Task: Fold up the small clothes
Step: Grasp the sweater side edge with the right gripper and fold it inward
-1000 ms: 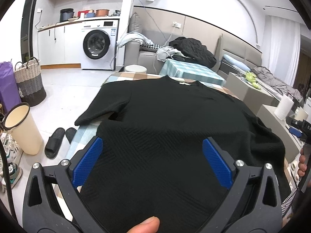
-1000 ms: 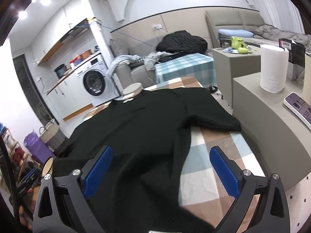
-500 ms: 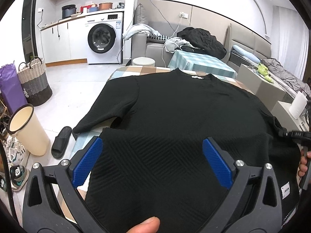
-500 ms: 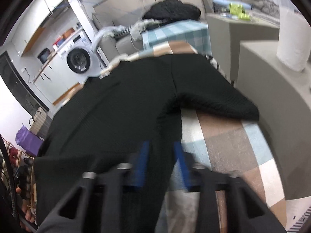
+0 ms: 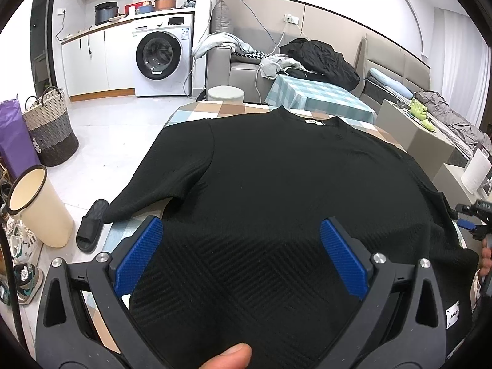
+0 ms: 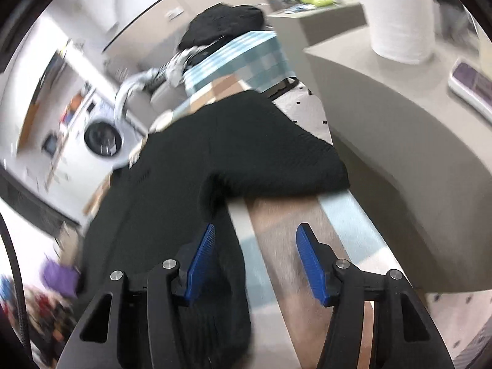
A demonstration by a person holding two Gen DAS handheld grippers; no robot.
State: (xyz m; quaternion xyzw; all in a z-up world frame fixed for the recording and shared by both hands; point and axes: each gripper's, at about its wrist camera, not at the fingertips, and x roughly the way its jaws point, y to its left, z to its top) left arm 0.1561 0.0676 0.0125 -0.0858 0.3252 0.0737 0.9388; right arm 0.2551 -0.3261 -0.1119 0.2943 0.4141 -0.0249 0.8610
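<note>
On the checked tablecloth, where the black top is lying spread flat, the left gripper is hovering wide open over the hem while the right gripper, jaws just reopening and pinching nothing, is lining up on the side edge, so next each likely needs a firm pinch.

Sweater lay spread on checked table, washing machine at eleven o'clock behind it, slipper and bucket at nine o'clock on floor
</note>
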